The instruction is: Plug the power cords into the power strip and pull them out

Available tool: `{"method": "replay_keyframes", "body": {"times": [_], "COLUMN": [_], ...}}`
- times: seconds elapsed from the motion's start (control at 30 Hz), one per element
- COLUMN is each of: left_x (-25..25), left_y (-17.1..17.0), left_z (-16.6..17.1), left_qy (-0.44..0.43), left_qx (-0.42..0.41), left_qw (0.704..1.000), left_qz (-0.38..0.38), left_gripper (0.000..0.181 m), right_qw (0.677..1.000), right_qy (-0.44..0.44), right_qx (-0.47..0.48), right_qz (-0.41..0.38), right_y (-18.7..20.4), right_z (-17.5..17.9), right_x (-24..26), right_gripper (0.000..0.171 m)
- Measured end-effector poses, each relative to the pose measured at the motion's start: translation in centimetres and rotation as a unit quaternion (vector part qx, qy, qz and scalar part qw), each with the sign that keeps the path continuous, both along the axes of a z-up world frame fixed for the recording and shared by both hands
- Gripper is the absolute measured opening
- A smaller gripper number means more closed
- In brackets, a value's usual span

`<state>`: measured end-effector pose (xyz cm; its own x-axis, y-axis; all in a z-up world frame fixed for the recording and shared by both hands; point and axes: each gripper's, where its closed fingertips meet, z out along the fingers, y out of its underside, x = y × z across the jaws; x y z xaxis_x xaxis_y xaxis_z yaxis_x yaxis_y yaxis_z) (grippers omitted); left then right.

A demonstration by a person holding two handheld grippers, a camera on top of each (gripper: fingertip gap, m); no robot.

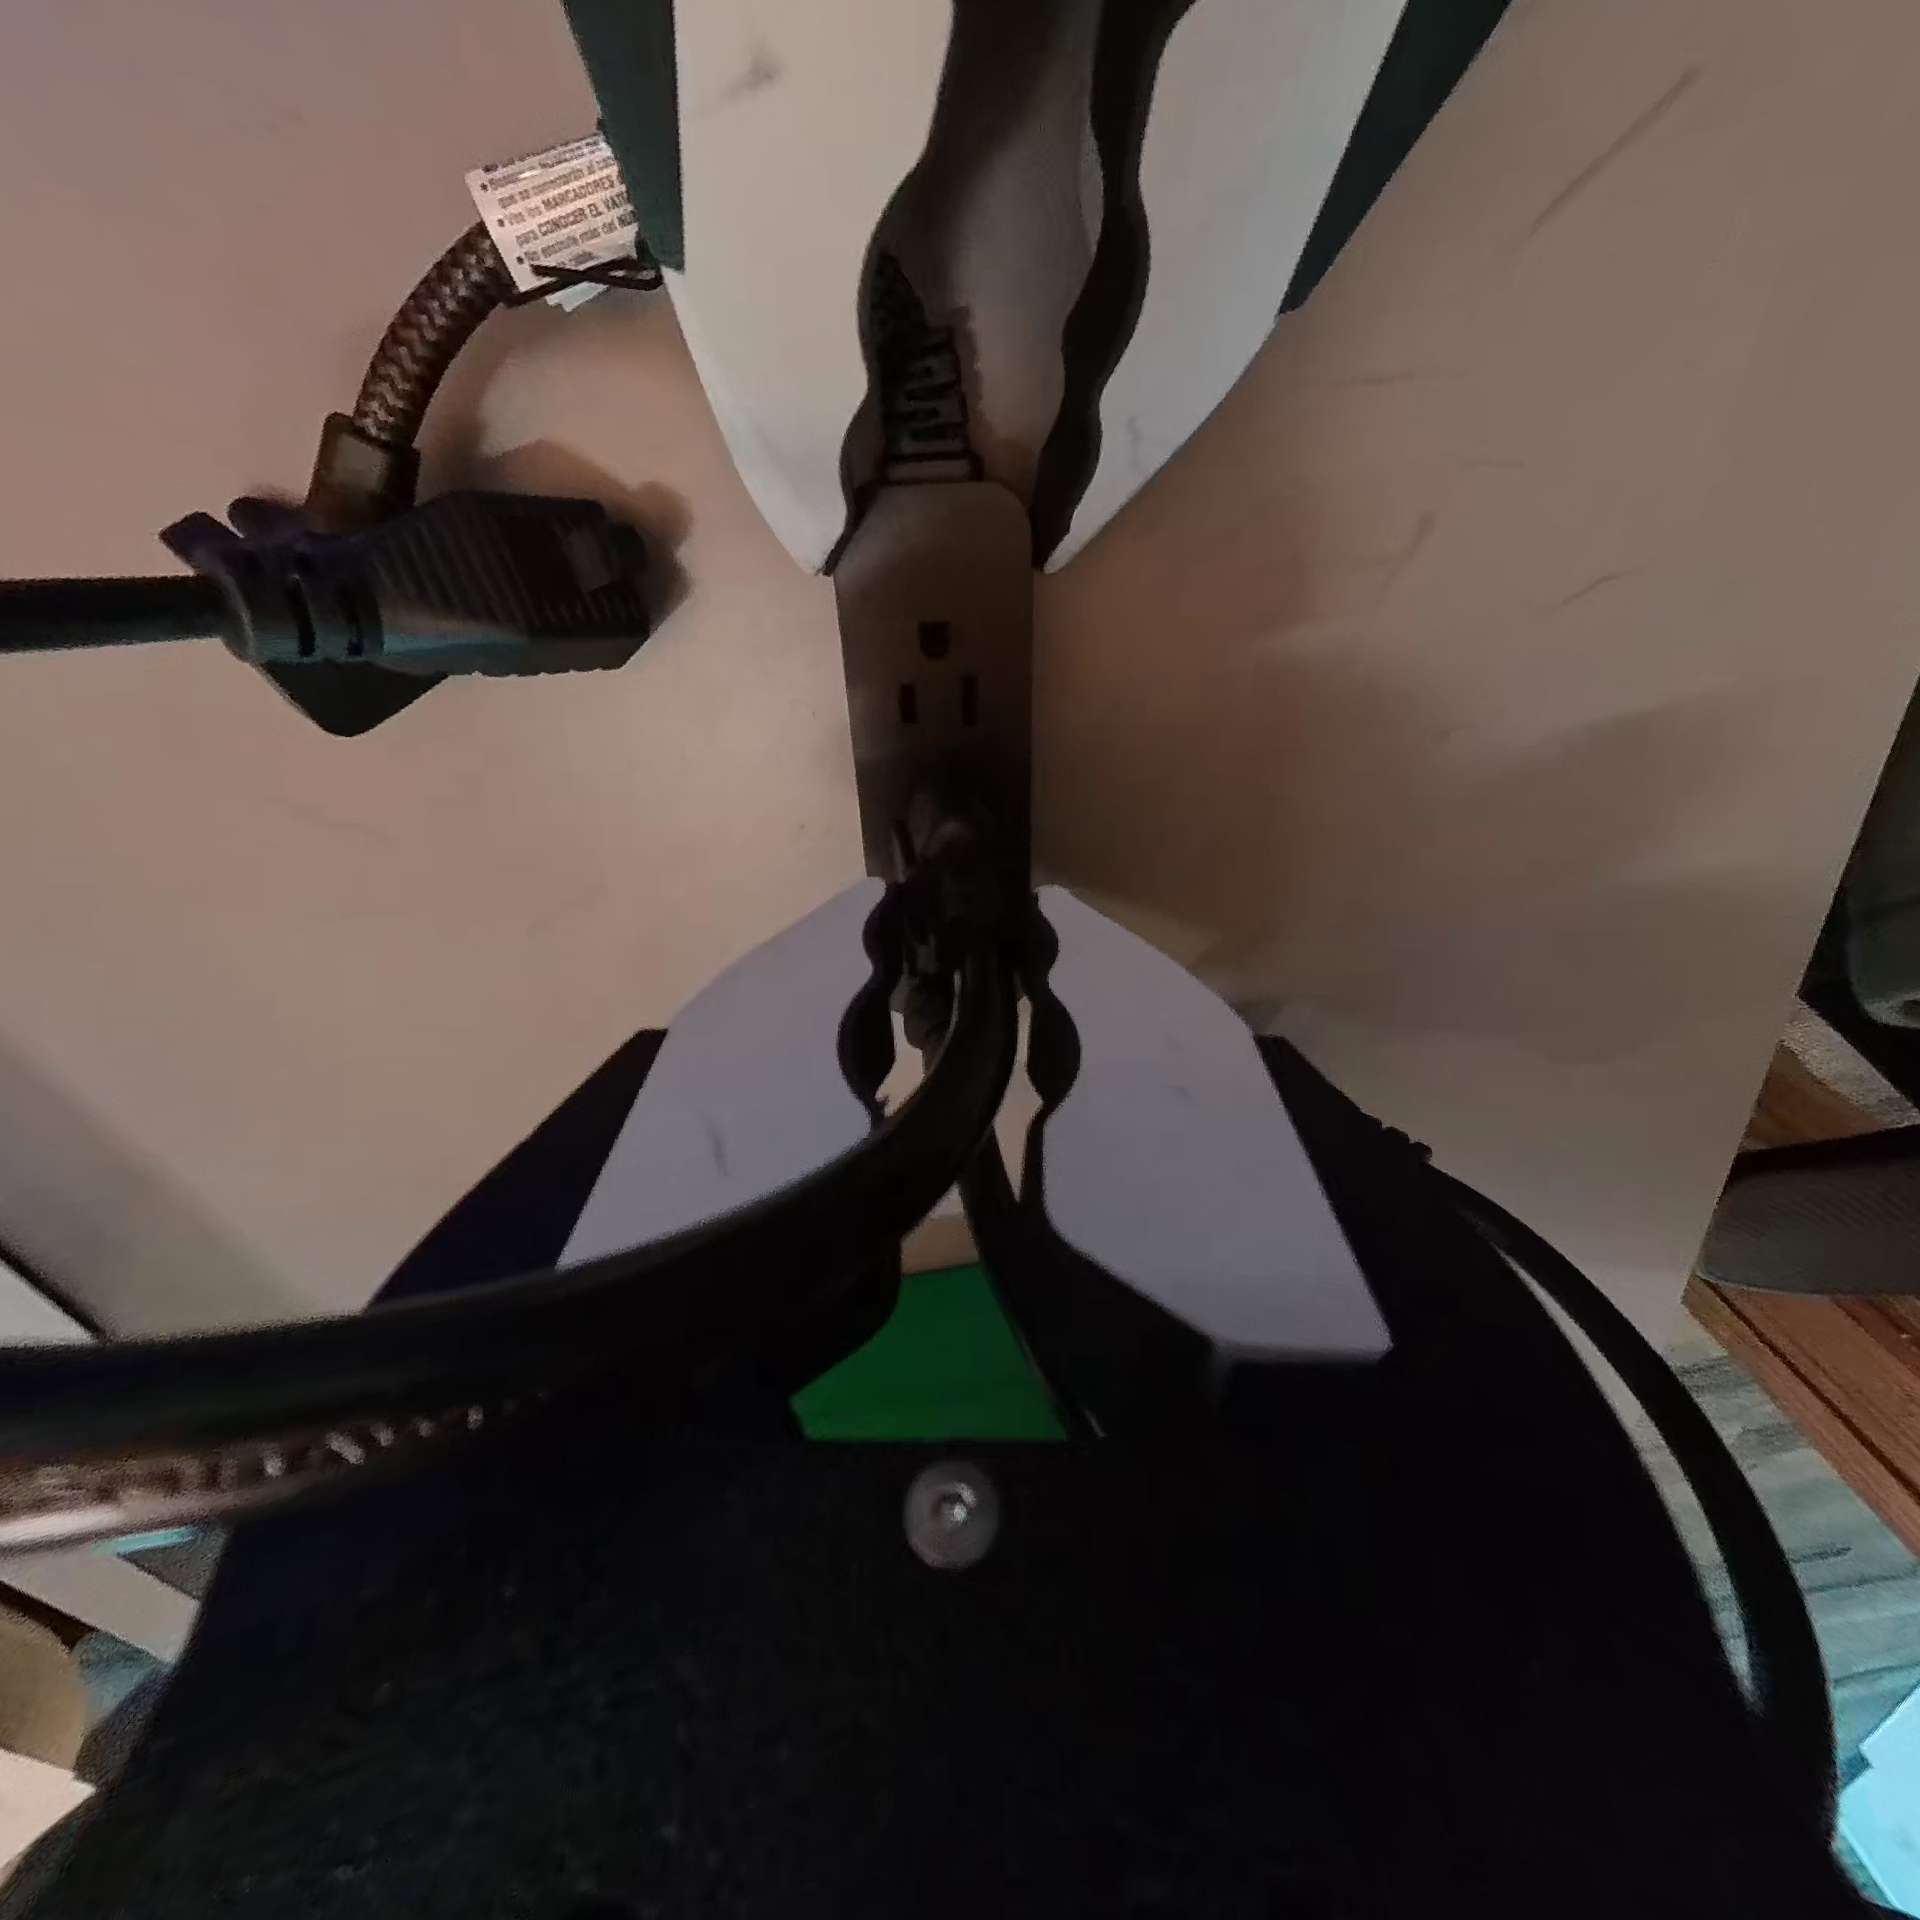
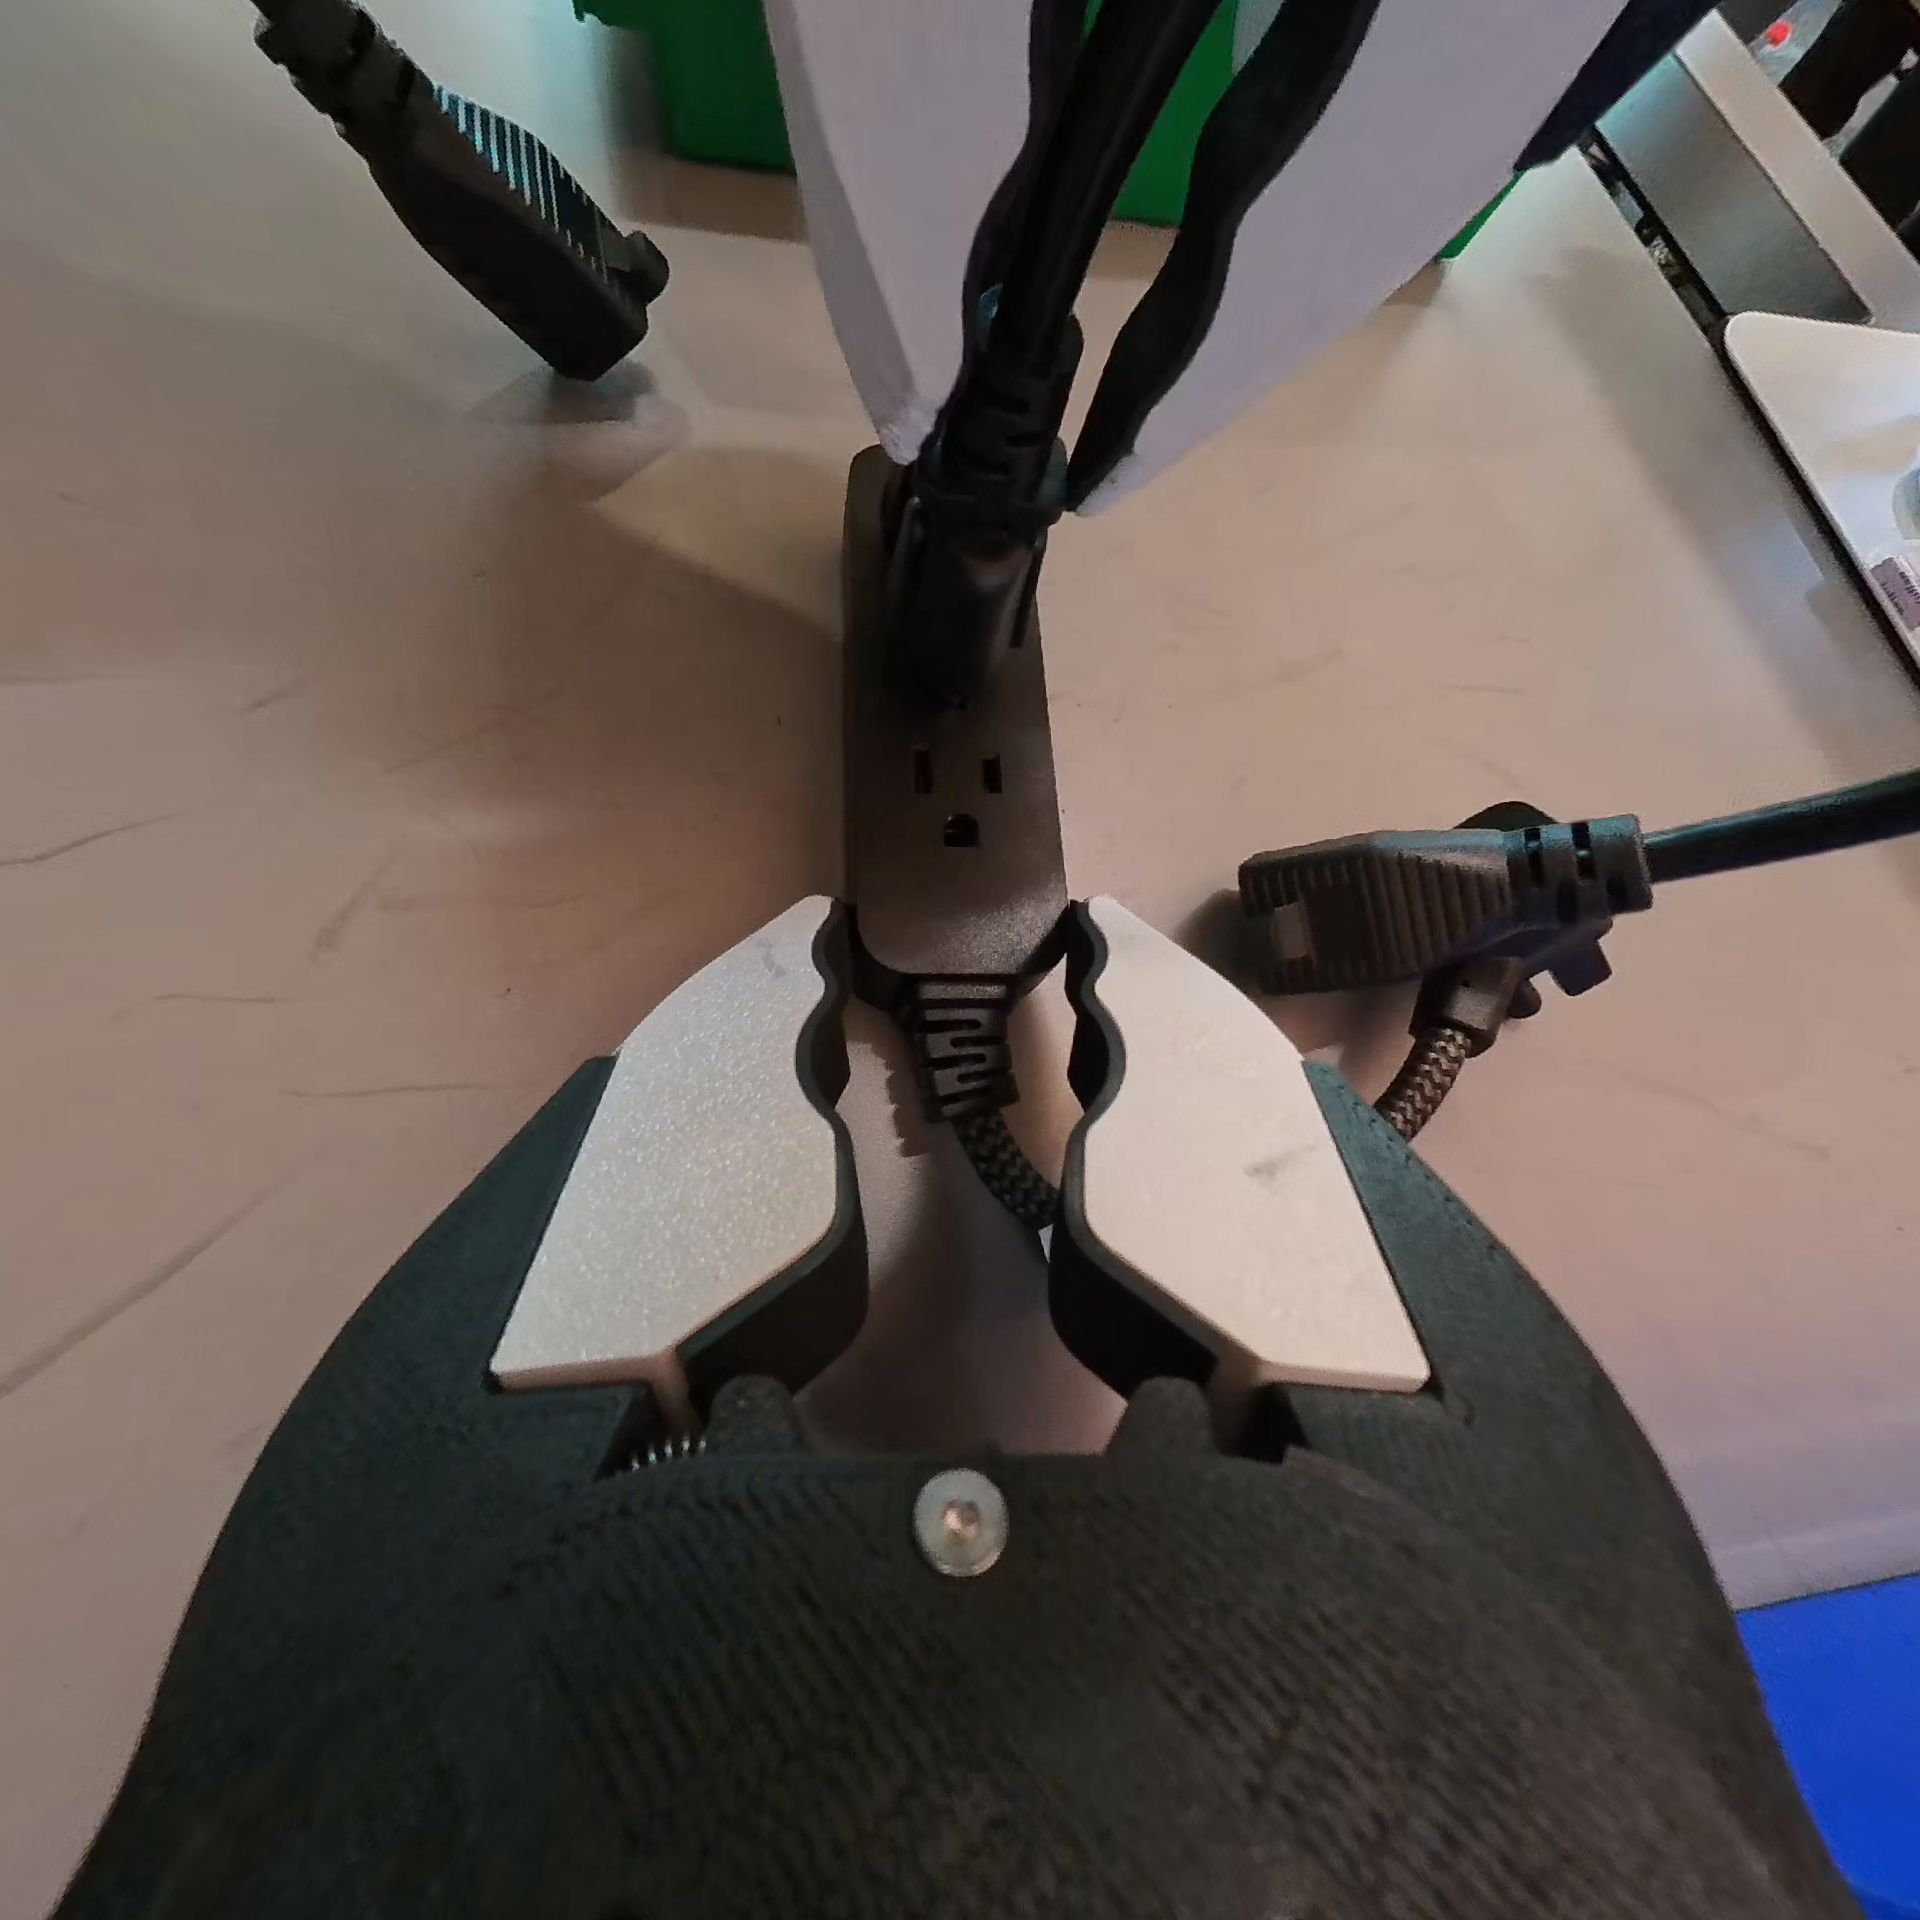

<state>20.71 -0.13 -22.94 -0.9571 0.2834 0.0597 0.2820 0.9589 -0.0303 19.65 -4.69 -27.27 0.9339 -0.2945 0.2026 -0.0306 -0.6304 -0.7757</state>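
**Two grippers meet at either end of a power strip**

Left wrist view: the left gripper [image 1: 951, 935] has its fingers drawn in tight around a black plug [image 1: 951, 862] seated in the near end of the dark power strip [image 1: 940, 675], the plug's cord [image 1: 727, 1236] curling back and away to the left. One socket on the strip shows bare just beyond the plug. At the strip's far end the right gripper [image 1: 940, 520] reaches in from above. A second black plug [image 1: 468, 592] lies loose on the pale table [image 1: 416, 987] well to the left, beside a braided cord [image 1: 416, 343] carrying a white tag [image 1: 556, 223].

Right wrist view: the right gripper [image 2: 961, 935] is closed partway, its fingertips pressed against both sides of the strip's [image 2: 961, 831] near end, where the braided cord [image 2: 1003, 1164] leaves it. The left gripper [image 2: 987, 478] comes in from the top, clamped on the seated plug [image 2: 961, 561]. The loose plug [image 2: 1403, 904] rests on the table [image 2: 416, 831] to the right, and another plug [image 2: 520, 239] lies at upper left
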Motion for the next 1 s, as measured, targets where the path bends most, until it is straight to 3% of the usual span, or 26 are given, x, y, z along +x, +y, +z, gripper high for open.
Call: {"method": "replay_keyframes", "body": {"times": [0.13, 0.27, 0.4, 0.7, 1.0], "left_x": [-0.2, 0.1, -0.2, 0.2, 0.3], "left_y": [0.0, -0.1, 0.0, -0.5, 0.2], "left_z": [0.0, -0.1, -0.2, -0.8, 0.4], "left_qy": [-0.029, -0.004, -0.028, 0.002, -0.011], "left_qx": [0.019, 0.029, 0.037, -0.006, -0.024], "left_qw": [0.999, 0.999, 0.999, 0.999, 0.999], "left_qz": [-0.015, 0.014, -0.023, 0.036, 0.024], "left_gripper": [0.021, 0.021, 0.021, 0.021, 0.027], "right_qw": [1.0, 1.0, 1.0, 1.0, 1.0], "right_qy": [0.0, -0.005, -0.002, -0.002, -0.006], "right_qx": [0.0, -0.002, -0.001, -0.001, -0.002], "right_qz": [0.0, 0.0, 0.001, 0.0, 0.001], "right_y": [0.0, 0.0, 0.1, 0.1, 0.2], "right_z": [0.0, 0.0, 0.0, 0.0, -0.1], "right_x": [0.0, 0.0, 0.0, 0.1, 0.1], "right_gripper": [0.04, 0.04, 0.04, 0.04, 0.04]}}
